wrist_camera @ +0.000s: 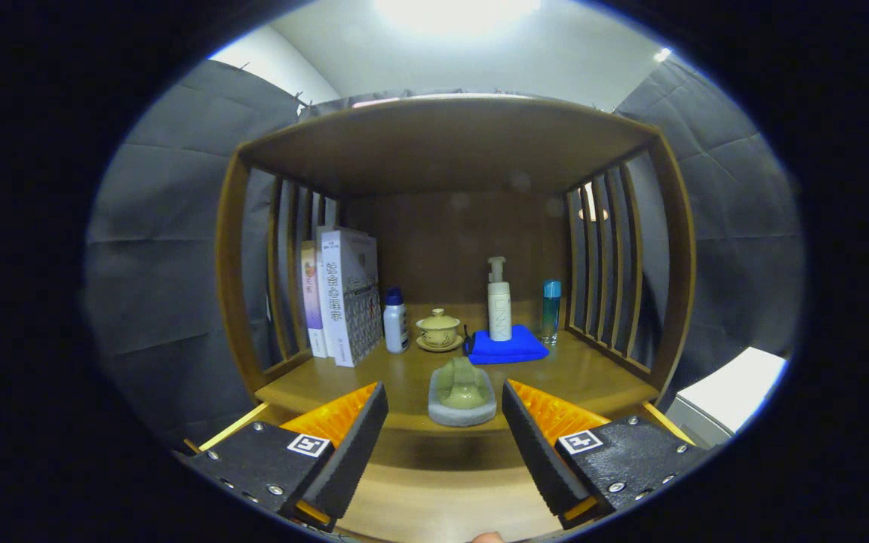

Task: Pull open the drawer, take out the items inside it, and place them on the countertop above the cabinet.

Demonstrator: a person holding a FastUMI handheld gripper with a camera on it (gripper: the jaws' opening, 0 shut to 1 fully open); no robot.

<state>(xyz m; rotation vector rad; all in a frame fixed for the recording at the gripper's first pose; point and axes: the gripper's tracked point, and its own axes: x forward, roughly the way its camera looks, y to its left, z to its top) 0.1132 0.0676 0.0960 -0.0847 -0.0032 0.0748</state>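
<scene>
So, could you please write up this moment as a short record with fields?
tongs: tongs open, holding nothing
between the fingers: green ornament on a grey stone base, at the countertop front edge
beyond: books upright at the left, white bottle with blue cap, lidded teacup on saucer, pump bottle standing on blue cloth, blue-capped glass bottle
drawer: cannot tell whether open

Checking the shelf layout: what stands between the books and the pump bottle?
In the gripper view, a small white bottle and a lidded teacup stand between the books and the pump bottle.
</scene>
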